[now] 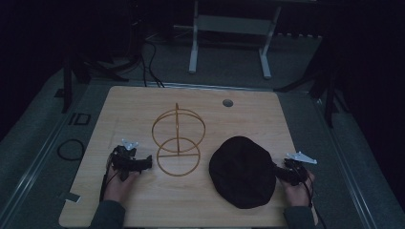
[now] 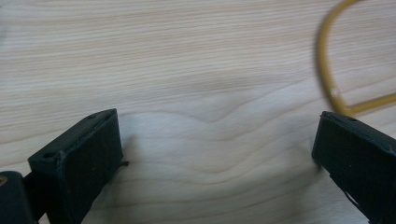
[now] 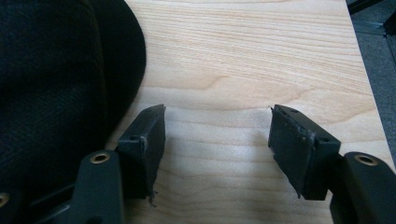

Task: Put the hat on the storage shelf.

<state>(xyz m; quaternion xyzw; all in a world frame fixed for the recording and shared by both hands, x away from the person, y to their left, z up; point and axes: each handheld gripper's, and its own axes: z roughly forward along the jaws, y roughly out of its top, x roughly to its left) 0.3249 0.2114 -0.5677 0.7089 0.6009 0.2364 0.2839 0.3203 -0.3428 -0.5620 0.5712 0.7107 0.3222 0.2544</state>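
A black cap (image 1: 242, 171) lies flat on the wooden table (image 1: 129, 109), right of centre. A gold wire hat stand (image 1: 177, 139) rises at the table's middle, with a round base ring and an upright hoop. My left gripper (image 1: 143, 163) rests on the table just left of the stand's base, jaws open and bare wood between them (image 2: 219, 144); the stand's wire (image 2: 327, 70) curves past its right jaw. My right gripper (image 1: 282, 172) sits at the cap's right edge, open with nothing between the pads (image 3: 217, 140); the cap (image 3: 56, 79) lies beside its left jaw.
A round cable hole (image 1: 228, 102) sits near the table's far edge. The right table edge (image 3: 369, 93) runs close to my right gripper. A white desk frame (image 1: 229, 38) stands on the dark floor beyond, and a coiled cable (image 1: 70, 149) lies on the floor at left.
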